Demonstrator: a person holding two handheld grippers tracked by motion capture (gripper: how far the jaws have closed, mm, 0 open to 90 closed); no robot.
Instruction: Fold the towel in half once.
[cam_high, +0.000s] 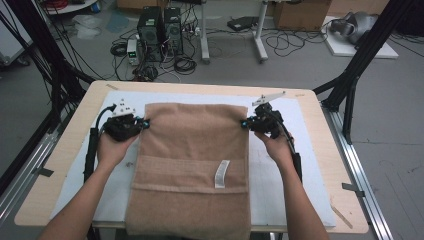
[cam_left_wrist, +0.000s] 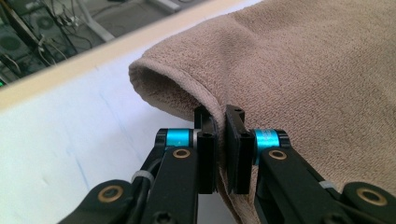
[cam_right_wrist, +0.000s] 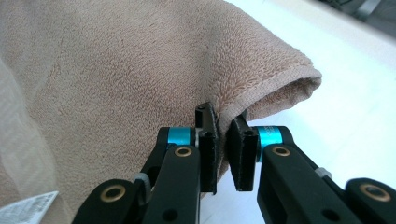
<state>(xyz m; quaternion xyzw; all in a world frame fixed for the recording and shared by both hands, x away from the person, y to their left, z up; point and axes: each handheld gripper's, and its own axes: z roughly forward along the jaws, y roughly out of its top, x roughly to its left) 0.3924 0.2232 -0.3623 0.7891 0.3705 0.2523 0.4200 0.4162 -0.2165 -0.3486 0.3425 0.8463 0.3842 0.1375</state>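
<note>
The left gripper (cam_left_wrist: 221, 122) is clamped on the left far edge of the soft, limp tan terry towel (cam_high: 195, 165); the right gripper (cam_right_wrist: 223, 122) pinches the right far edge. Light but floppy, it will likely sag between these 2 grips.

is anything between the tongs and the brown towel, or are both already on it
Nothing visible is in the way. The left tongs are shut on the brown towel at its left side edge, and the right tongs are shut on its right side edge.
</note>
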